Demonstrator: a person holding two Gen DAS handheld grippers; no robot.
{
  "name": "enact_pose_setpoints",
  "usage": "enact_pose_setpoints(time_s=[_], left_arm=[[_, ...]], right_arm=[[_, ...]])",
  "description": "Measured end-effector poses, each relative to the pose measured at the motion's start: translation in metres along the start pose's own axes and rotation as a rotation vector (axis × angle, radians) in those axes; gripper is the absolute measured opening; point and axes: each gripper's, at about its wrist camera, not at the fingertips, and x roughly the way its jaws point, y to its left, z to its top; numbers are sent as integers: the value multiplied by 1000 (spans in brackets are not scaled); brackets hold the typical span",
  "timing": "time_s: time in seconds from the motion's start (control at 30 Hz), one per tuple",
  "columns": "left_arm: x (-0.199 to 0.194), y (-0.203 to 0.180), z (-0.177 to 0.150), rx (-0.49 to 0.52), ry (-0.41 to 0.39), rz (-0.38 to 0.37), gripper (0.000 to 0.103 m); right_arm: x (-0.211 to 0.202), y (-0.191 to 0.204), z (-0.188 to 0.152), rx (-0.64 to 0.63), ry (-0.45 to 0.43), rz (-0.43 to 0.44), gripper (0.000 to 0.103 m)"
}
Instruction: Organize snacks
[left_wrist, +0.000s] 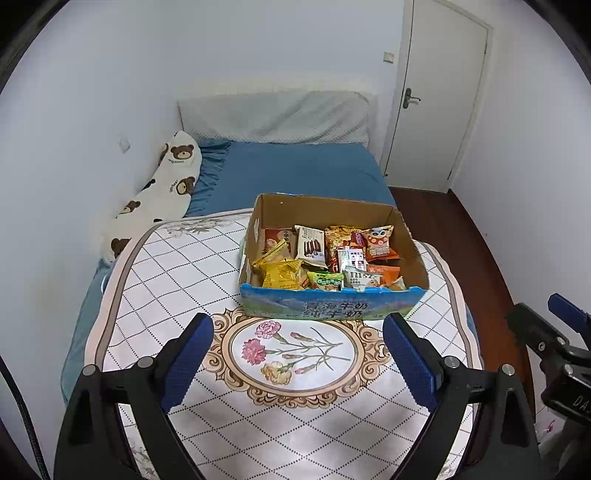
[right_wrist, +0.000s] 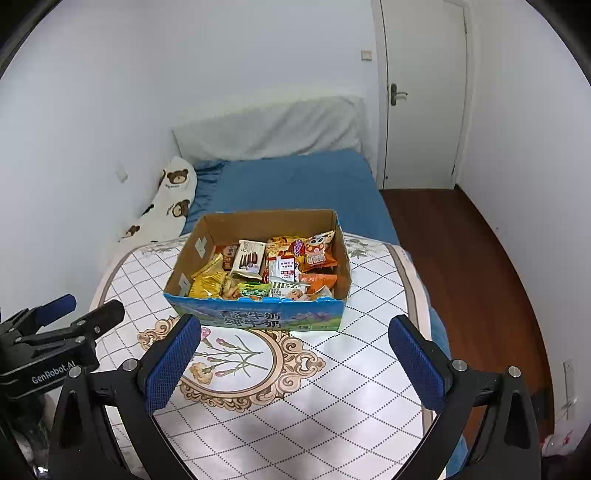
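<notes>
Both grippers are held above the bed, tipped down. The left gripper (left_wrist: 297, 345) and the right gripper (right_wrist: 294, 347) are spread wide, with nothing held. The snacks (left_wrist: 325, 258) are piled inside a cardboard box (left_wrist: 325, 308) on the flowered quilt (left_wrist: 177, 266). A bear pillow (left_wrist: 166, 184) is leaned by the wall. The packets underneath are hidden.
</notes>
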Motion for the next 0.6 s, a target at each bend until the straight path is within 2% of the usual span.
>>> enact_pose_setpoints(time_s=[0.33,0.6], left_arm=[[-36,-7,-14,36,-63,26,94],[-26,-11,-11,34,-55,12,95]], right_arm=[[-40,10,-13,-22,-51,-16,103],[-29,5,-13,-18,-50,-39,103]])
